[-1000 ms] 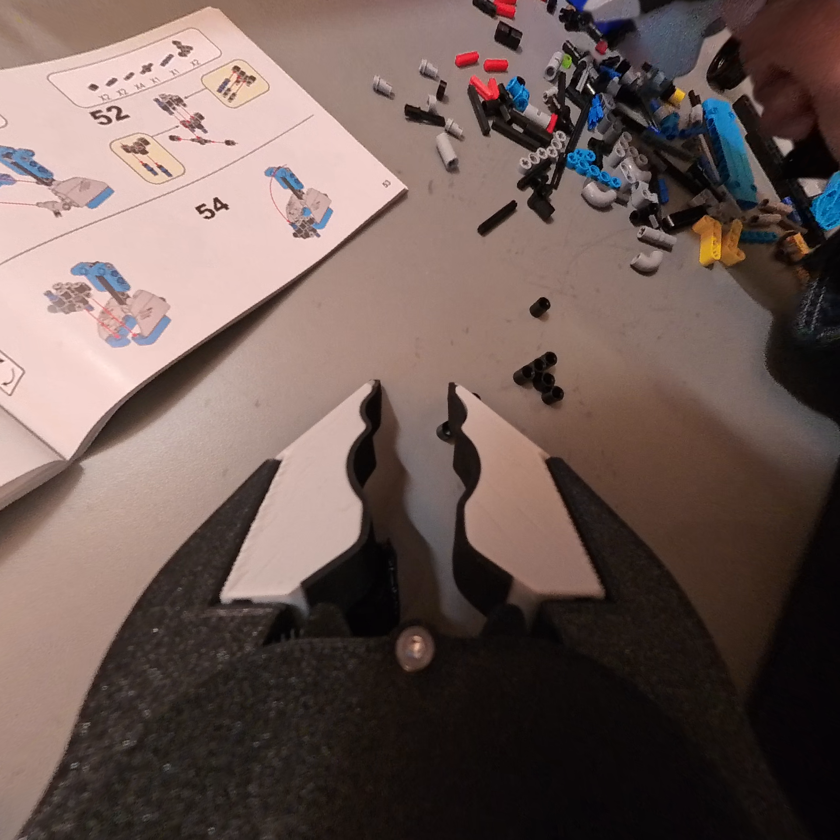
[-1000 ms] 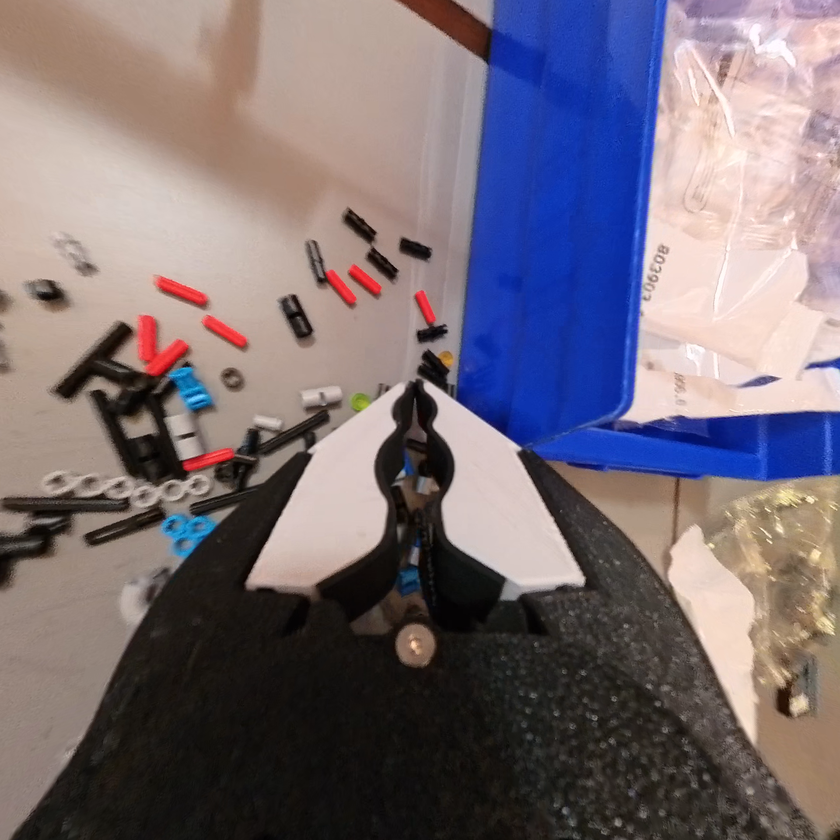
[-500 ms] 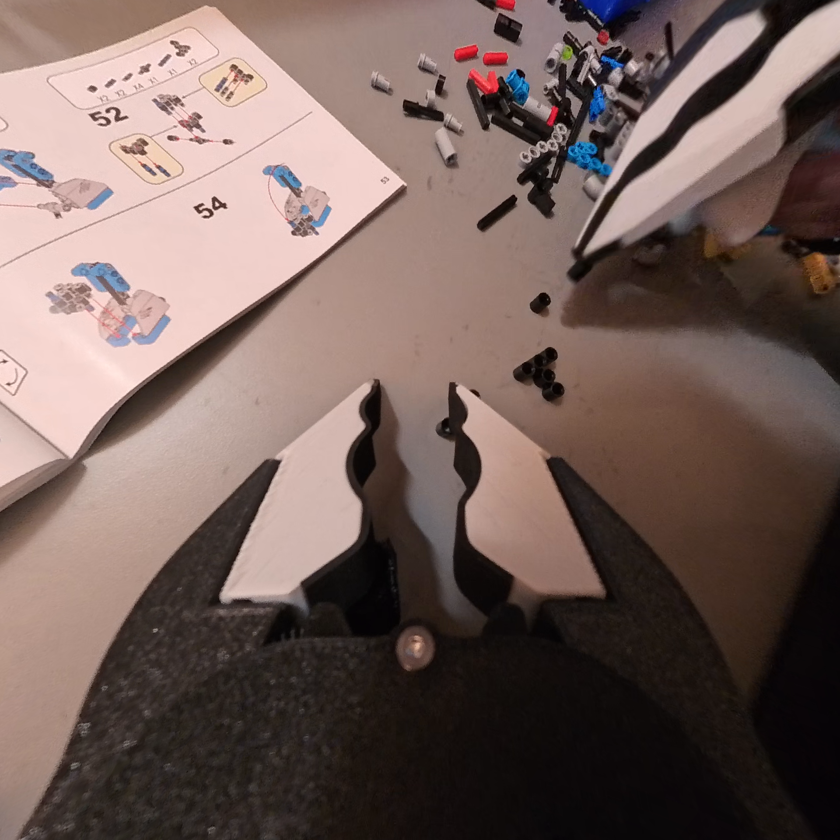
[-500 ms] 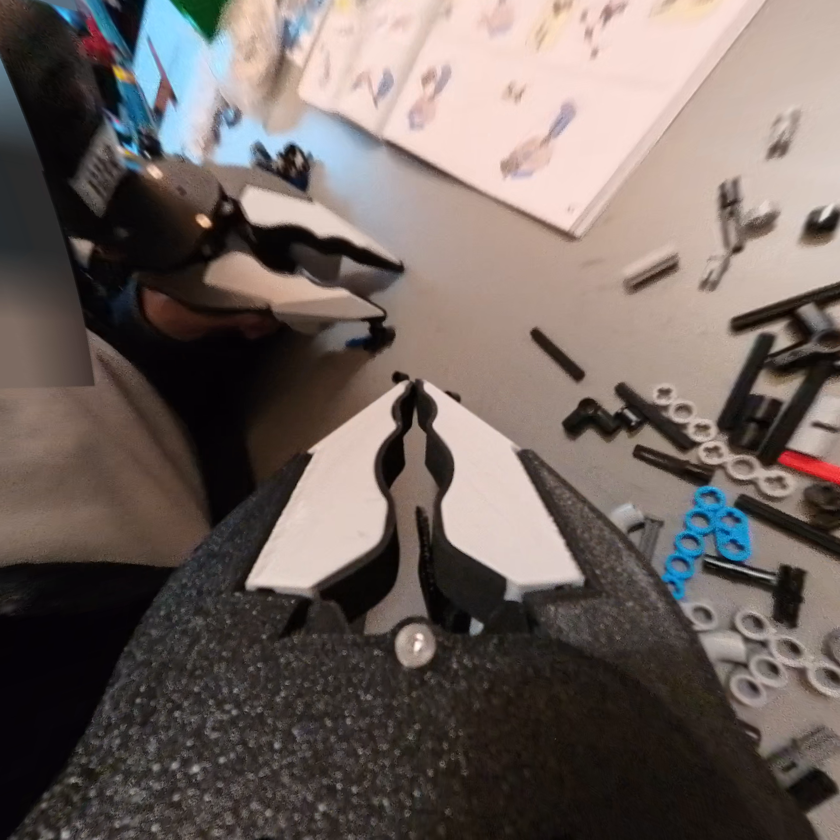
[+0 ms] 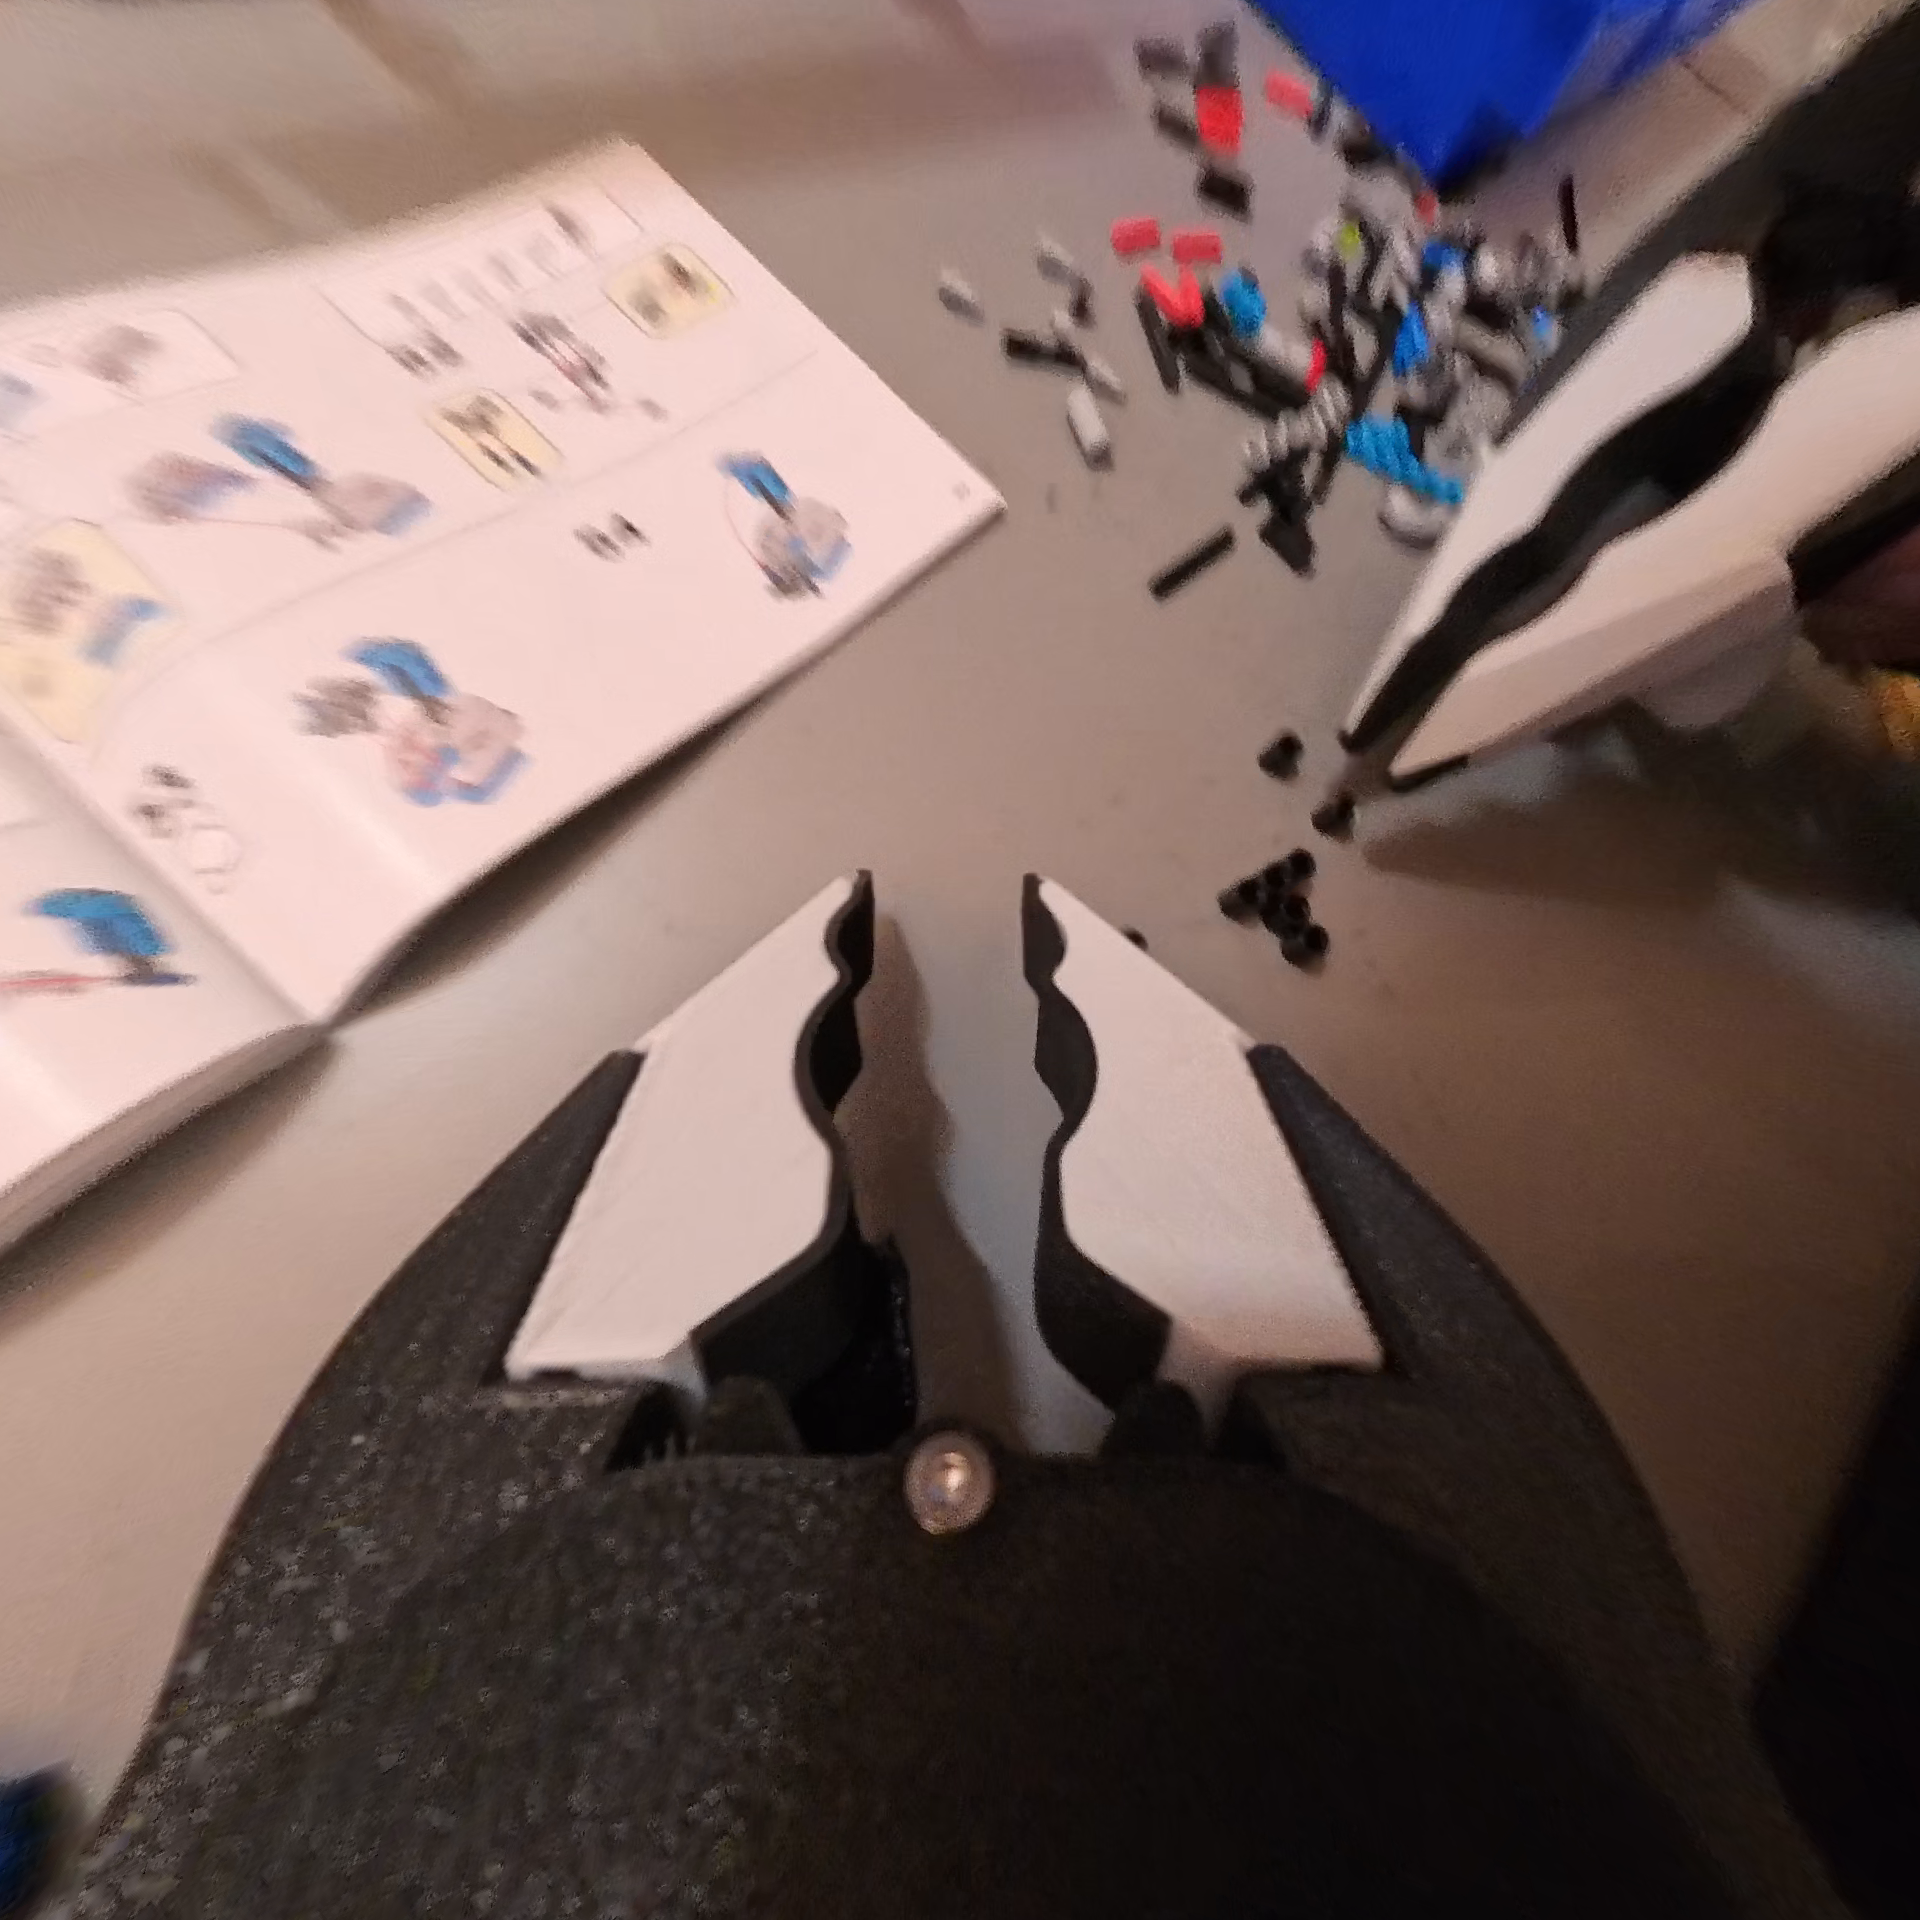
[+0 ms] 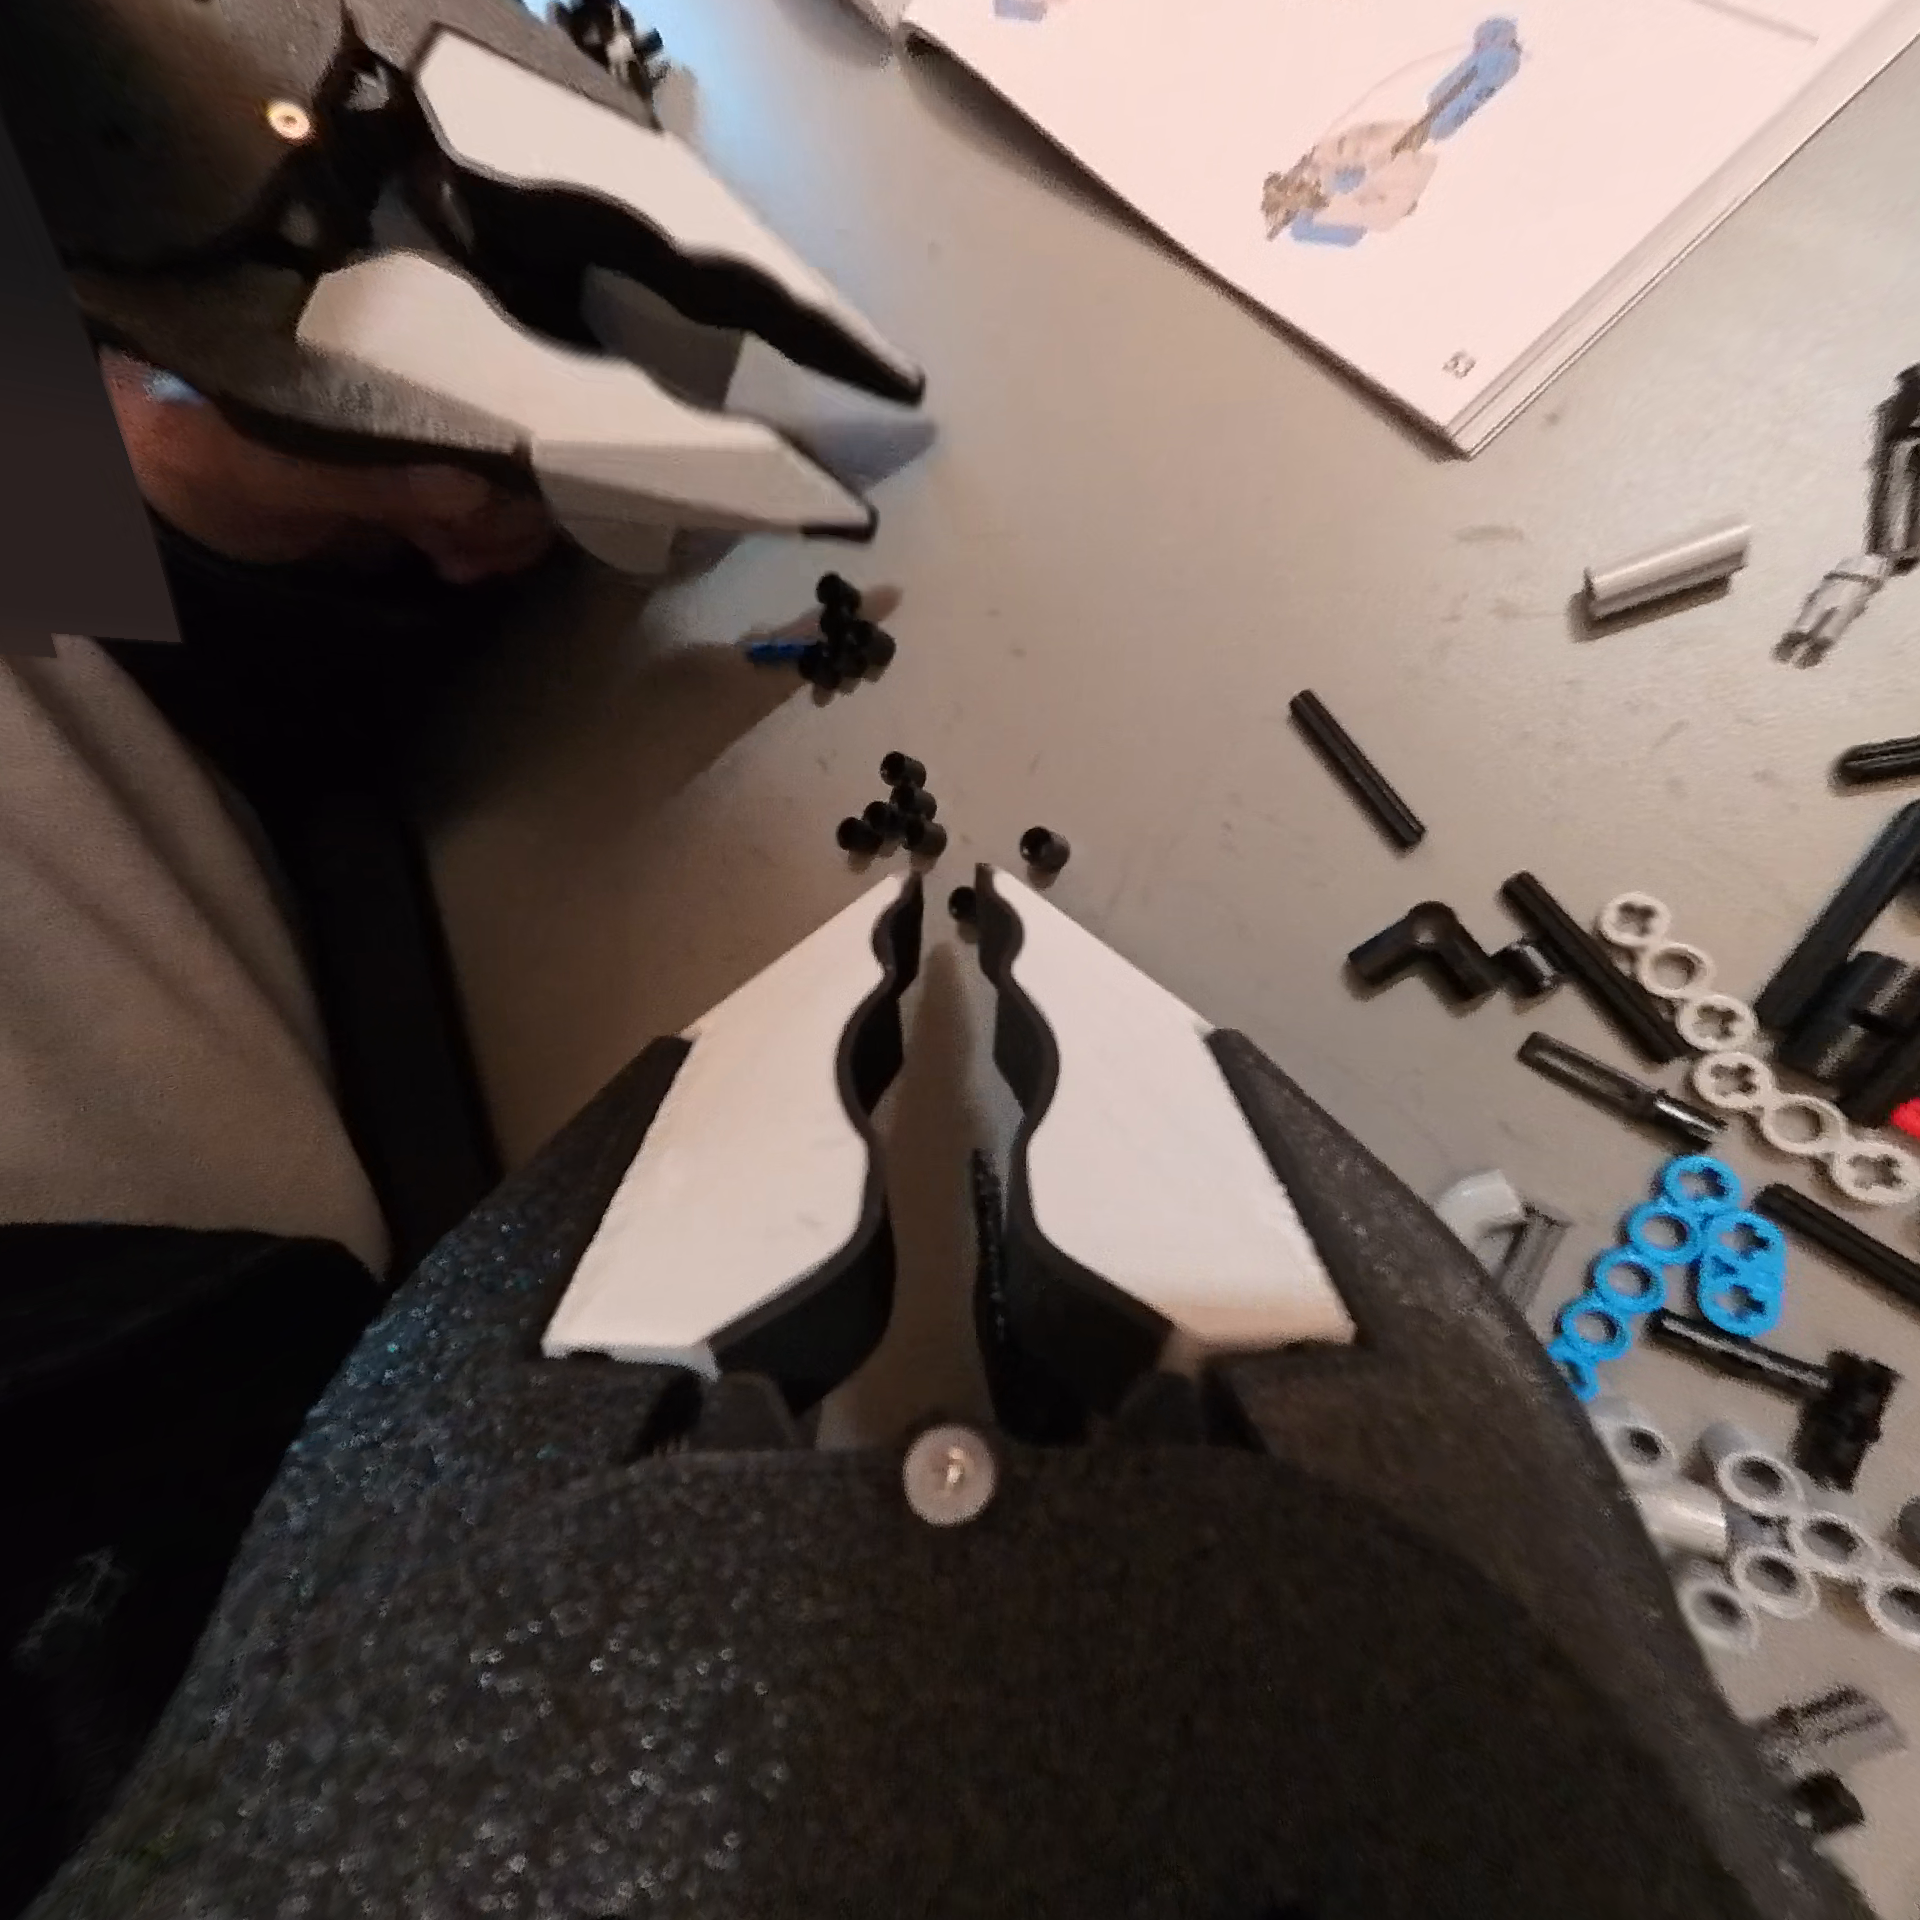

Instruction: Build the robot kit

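Observation:
My left gripper [image 5: 943,894] is open and empty, low over the grey table, just left of a cluster of small black bushes [image 5: 1273,914]. My right gripper [image 6: 948,883] has its jaws a narrow gap apart, tips down at the table. One small black bush [image 6: 961,902] lies between the tips, apparently loose. The black cluster [image 6: 896,816] sits just beyond them, with another loose bush [image 6: 1042,844] beside it. In the left wrist view the right gripper [image 5: 1371,758] comes in from the right. In the right wrist view the left gripper [image 6: 888,452] is at upper left.
An open instruction booklet [image 5: 468,540] lies at the left, also seen in the right wrist view [image 6: 1403,156]. A pile of mixed parts [image 5: 1351,343] and a blue bin [image 5: 1455,73] are at the back. A black axle [image 6: 1354,769], blue beam [image 6: 1652,1257] and grey beam [image 6: 1766,1081] lie right. About 10 centimeters separates my left fingertips from my right. About 6 centimeters separates my right fingertips from the black axle [image 6: 1354,769]. It turns up in the left wrist view [image 5: 1197,560] as well.
My right gripper swung from the blue bin to the black bush cluster, came down, and its jaws parted slightly. The left wrist view has shifted and blurred; its jaws stay open.

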{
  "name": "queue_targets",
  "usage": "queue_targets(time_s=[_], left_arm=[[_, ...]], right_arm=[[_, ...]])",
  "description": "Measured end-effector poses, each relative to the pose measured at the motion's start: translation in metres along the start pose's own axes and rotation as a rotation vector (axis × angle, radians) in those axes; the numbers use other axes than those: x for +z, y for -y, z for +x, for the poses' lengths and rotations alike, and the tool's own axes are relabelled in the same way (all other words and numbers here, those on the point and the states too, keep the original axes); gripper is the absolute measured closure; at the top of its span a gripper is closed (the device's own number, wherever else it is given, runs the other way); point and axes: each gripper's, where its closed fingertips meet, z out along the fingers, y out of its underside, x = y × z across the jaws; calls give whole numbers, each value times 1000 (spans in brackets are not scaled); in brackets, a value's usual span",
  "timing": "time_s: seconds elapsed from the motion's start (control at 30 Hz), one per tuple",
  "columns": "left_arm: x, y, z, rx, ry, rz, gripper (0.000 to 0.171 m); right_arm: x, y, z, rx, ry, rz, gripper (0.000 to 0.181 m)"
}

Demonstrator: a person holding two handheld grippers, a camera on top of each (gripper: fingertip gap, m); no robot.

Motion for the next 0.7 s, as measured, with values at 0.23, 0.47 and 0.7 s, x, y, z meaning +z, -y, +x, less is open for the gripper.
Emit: queue_targets(time_s=[0.23,0.47,0.7], left_arm=[[-17,24,-12,-82,10,145,144],[0,-14,5,20,-18,-70,155],[1,-21,18,96,-25,-104,171]], right_arm=[[-32,28,9,23,-246,243,173],[-3,23,-3,-52,-384,332,173],[-26,26,0,-122,-438,452,180]])
